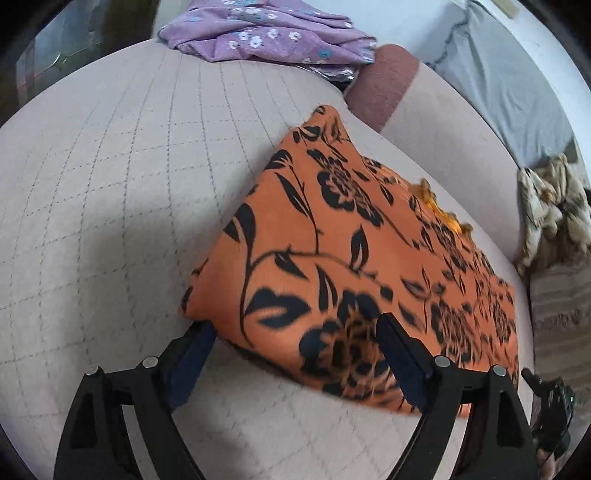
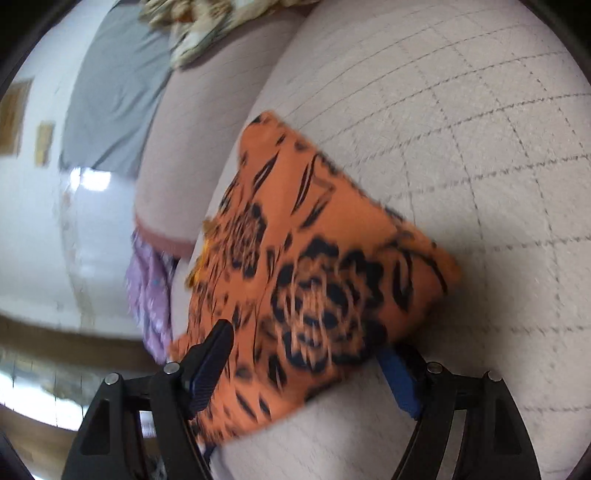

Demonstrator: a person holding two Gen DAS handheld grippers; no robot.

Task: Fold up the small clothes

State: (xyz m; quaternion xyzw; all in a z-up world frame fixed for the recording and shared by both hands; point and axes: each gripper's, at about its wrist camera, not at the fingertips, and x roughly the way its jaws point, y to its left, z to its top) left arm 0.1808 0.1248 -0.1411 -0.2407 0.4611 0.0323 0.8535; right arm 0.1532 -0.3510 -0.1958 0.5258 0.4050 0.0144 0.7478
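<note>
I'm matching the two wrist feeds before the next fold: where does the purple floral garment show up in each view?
Left wrist view: the purple floral garment lies at the top centre, on the far edge of the quilted cushion.
Right wrist view: only a strip of it shows at left of centre, past the cushion's edge.
Shared landmark: the orange black-flowered cloth, which fills the middle of both pictures.
</note>
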